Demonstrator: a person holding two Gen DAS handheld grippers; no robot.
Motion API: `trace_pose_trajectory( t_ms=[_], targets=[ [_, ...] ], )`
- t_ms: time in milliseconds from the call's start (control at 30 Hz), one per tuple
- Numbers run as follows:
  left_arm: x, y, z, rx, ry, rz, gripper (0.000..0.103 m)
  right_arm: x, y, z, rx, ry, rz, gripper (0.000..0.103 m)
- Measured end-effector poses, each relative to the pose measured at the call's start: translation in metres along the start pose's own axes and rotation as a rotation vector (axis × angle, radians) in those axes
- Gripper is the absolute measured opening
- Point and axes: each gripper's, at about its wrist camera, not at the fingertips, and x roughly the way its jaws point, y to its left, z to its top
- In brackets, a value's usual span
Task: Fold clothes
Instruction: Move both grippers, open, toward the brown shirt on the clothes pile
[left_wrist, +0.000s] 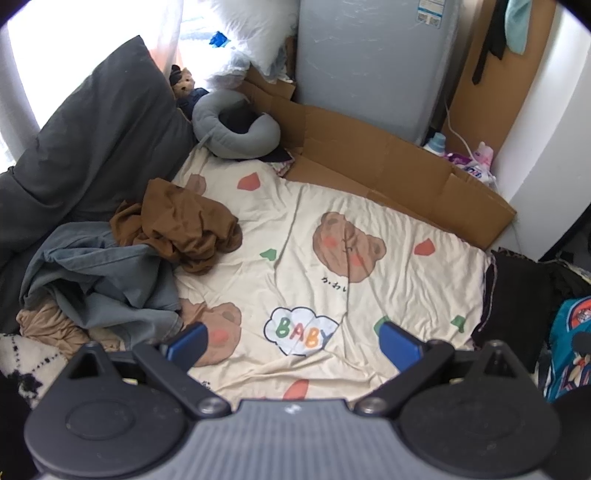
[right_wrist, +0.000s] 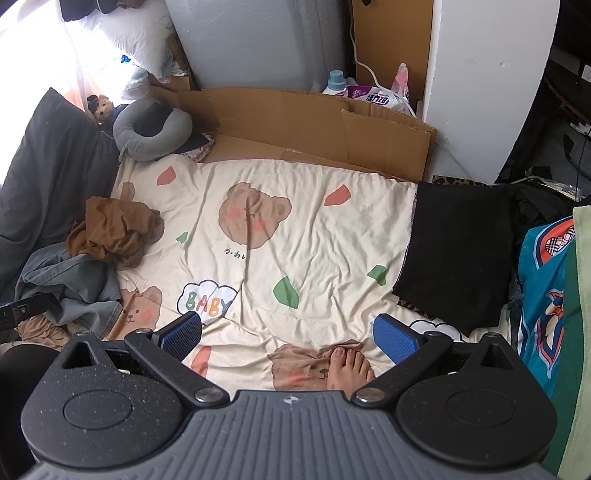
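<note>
Both grippers hover empty, the left gripper (left_wrist: 293, 341) and right gripper (right_wrist: 288, 334) each with blue-padded fingers (right_wrist: 393, 338) spread wide. A bare foot (right_wrist: 349, 371) shows below.

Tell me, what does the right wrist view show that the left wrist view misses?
Only the right wrist view shows a bare foot on the sheet and the black folded garment fully laid out. Only the left shows hanging clothes top right. Both share the bear sheet, brown garment, grey-blue garment, cardboard, neck pillow, and open blue fingers.
</note>
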Motion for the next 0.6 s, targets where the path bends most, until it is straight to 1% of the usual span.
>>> trace_pose_trajectory(
  t_ms=[433, 600],
  targets=[
    [-0.0013, 0.0045, -0.0005, -0.008, -0.008, -0.014, 0.100, -0.0017, -0.0012, -0.0013, 0.005, -0.007, -0.005, 0.102],
    [-0.0033, 0.0012, -0.0007, 0.014, -0.025, 0.012, 0.100, -0.0003, -0.0013, 0.0003, 0.013, 0.006, -0.020, 0.102]
  ],
)
